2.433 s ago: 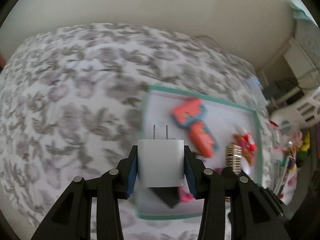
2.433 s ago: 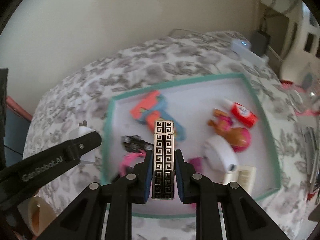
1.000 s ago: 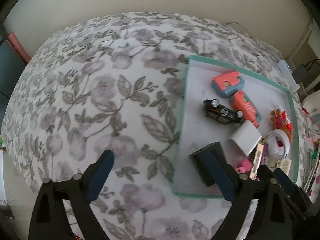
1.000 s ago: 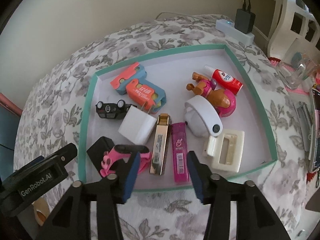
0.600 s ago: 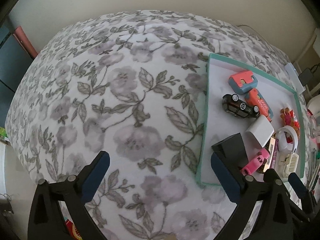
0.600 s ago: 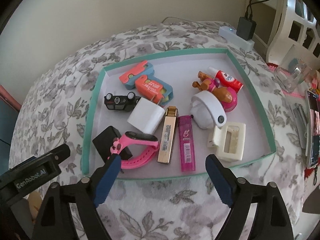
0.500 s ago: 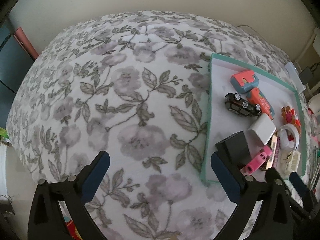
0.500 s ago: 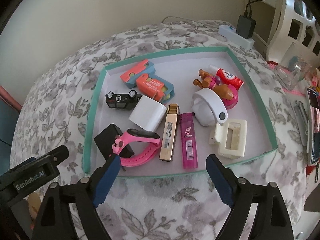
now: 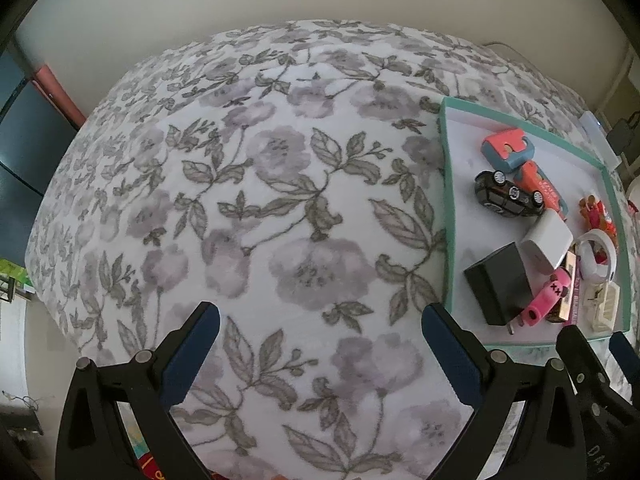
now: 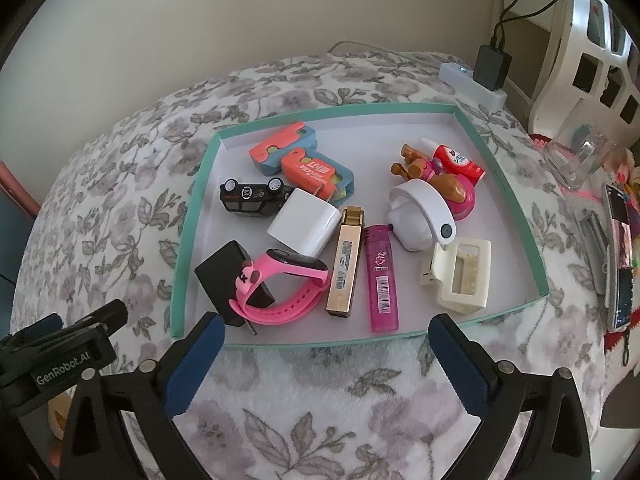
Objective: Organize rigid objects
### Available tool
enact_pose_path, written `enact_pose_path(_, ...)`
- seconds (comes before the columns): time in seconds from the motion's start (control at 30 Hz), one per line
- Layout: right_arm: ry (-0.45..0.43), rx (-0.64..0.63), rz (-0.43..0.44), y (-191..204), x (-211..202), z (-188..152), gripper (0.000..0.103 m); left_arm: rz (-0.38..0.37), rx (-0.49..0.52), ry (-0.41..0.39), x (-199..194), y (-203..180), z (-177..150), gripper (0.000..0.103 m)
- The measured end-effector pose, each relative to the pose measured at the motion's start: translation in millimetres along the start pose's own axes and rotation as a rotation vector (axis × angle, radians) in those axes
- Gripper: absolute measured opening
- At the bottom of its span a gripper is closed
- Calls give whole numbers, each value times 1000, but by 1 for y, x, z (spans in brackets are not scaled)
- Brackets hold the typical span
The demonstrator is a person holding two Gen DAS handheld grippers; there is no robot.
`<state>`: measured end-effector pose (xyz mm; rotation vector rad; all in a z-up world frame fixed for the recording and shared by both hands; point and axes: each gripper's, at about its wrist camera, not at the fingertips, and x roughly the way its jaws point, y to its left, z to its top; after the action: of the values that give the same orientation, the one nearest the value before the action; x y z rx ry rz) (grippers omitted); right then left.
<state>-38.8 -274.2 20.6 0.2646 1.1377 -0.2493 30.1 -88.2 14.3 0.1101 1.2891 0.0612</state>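
A teal-rimmed tray (image 10: 192,216) on the floral blanket holds the white charger (image 10: 304,222), the gold lighter (image 10: 345,260), a pink lighter (image 10: 382,280), a pink watch (image 10: 288,280), a black adapter (image 10: 224,276), a black toy car (image 10: 252,196) and a cream hair clip (image 10: 460,276). My right gripper (image 10: 326,326) hovers at the tray's near rim, its jaws opening with nothing between them. My left gripper (image 9: 320,312) stands open over bare blanket, left of the tray (image 9: 446,216); the charger (image 9: 548,240) and adapter (image 9: 500,284) lie to its right.
The floral blanket (image 9: 240,200) covers a rounded surface that falls away on all sides. A power strip with a plugged adapter (image 10: 472,80) lies beyond the tray. A glass (image 10: 580,156) and a phone (image 10: 620,256) sit to the right.
The charger and the gold lighter, held earlier, now lie in the tray. Both grippers have opened wide and drawn back; the left one has shifted left, off the tray.
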Motion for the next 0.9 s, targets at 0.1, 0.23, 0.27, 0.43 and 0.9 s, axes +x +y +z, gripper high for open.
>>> enact_pose_path(0.1, -5, -6, -3, 2, -1, 0, 103, 3, -5, 3, 1, 3, -1, 101)
enact_pose_path(0.23, -14, -12, 0, 3, -3, 0, 103, 4, -16, 2, 2, 7, -3, 101)
enact_pose_path(0.27, -15, -13, 0, 3, -3, 1, 103, 9, -19, -2, 2, 8, -3, 101)
enact_pose_path(0.43, -21, -9, -2, 3, -3, 2, 103, 11, -28, -10, 2, 12, -3, 101)
enact_pose_path(0.9, -21, -3, -1, -1, 1, 4, 103, 10, -31, -31, -2, 10, 1, 101)
